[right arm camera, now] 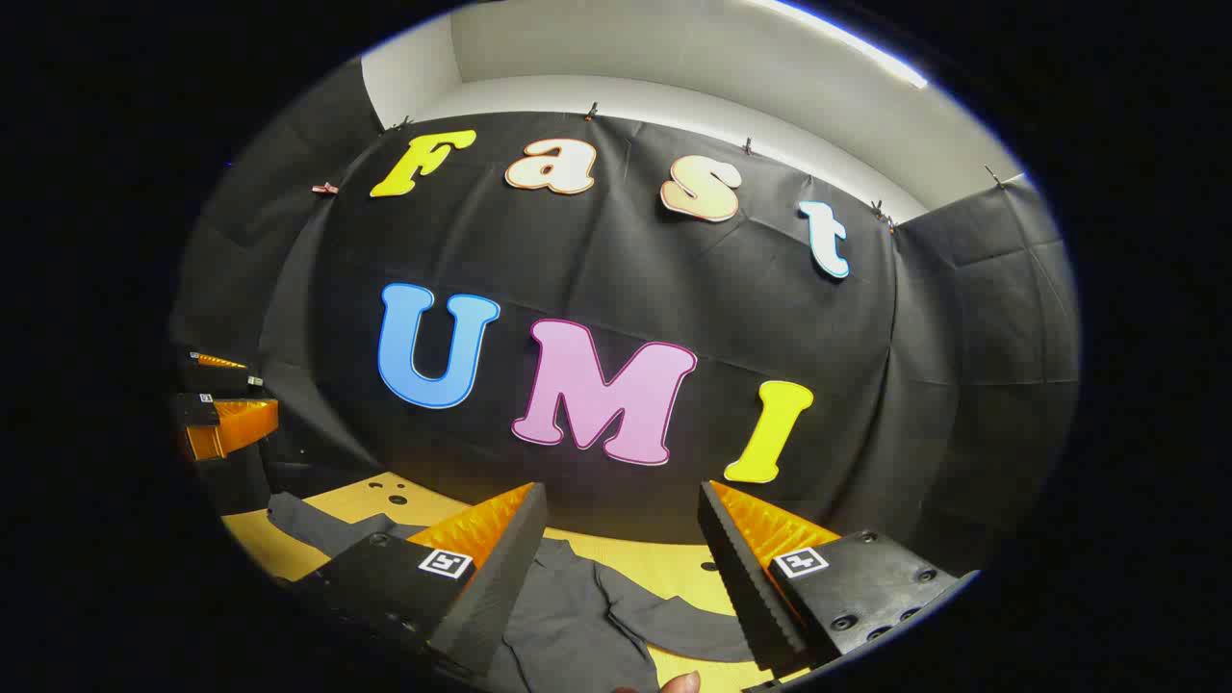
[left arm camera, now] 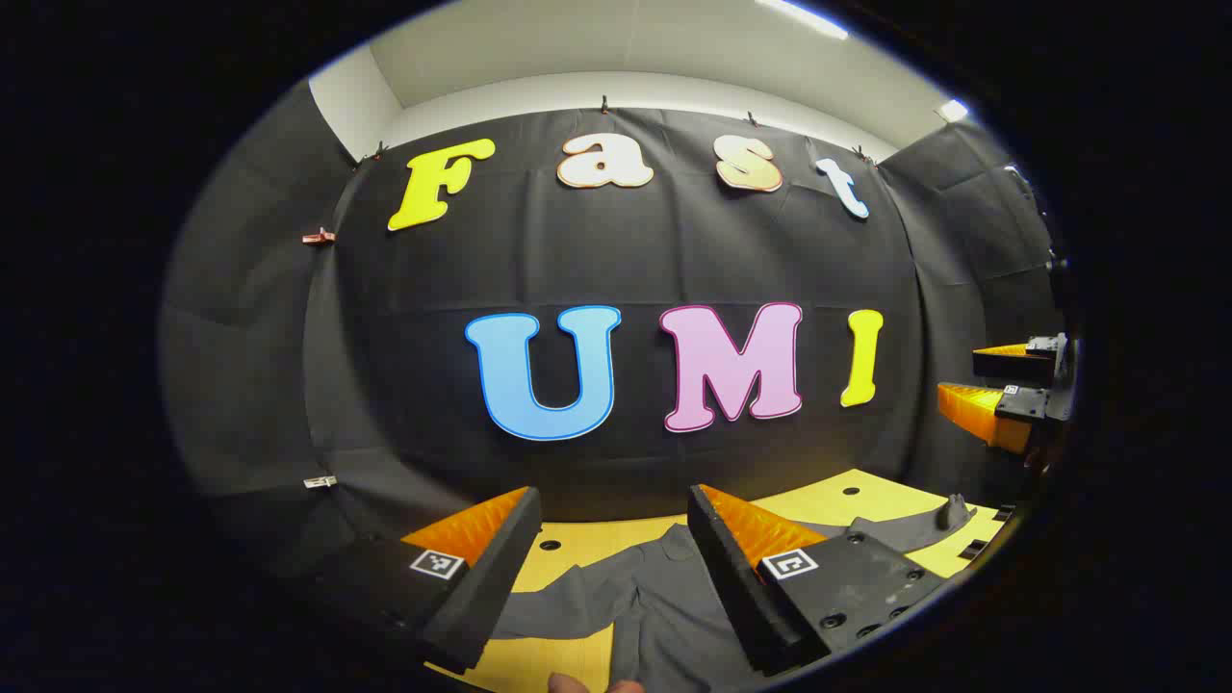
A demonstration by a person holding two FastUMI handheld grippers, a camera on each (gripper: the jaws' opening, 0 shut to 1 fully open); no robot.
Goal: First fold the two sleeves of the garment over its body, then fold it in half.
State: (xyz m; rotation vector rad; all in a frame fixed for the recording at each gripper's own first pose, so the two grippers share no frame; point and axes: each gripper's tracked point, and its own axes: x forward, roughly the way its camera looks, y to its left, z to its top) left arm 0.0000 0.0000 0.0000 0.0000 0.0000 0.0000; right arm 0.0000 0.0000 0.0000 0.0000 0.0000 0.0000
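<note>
A dark grey long-sleeved garment (left arm camera: 664, 606) lies flat on the yellow table (left arm camera: 577, 544), collar toward the back wall. One sleeve (left arm camera: 549, 606) reaches out to the left, the other sleeve (left arm camera: 914, 529) to the right. My left gripper (left arm camera: 614, 496) hangs open above the garment with nothing between its fingers. In the right gripper view the garment (right arm camera: 568, 616) lies below my right gripper (right arm camera: 624, 491), which is open and empty too. Its near sleeve (right arm camera: 674, 621) curves to the right. Each gripper appears at the edge of the other's view, the right gripper (left arm camera: 1001, 385) and the left gripper (right arm camera: 226, 395), both held above the table.
The yellow table (right arm camera: 654, 563) has small round holes and ends at the black cloth wall behind. A person's fingertip (left arm camera: 577, 683) shows at the bottom edge, and a fingertip (right arm camera: 679, 681) in the right gripper view as well.
</note>
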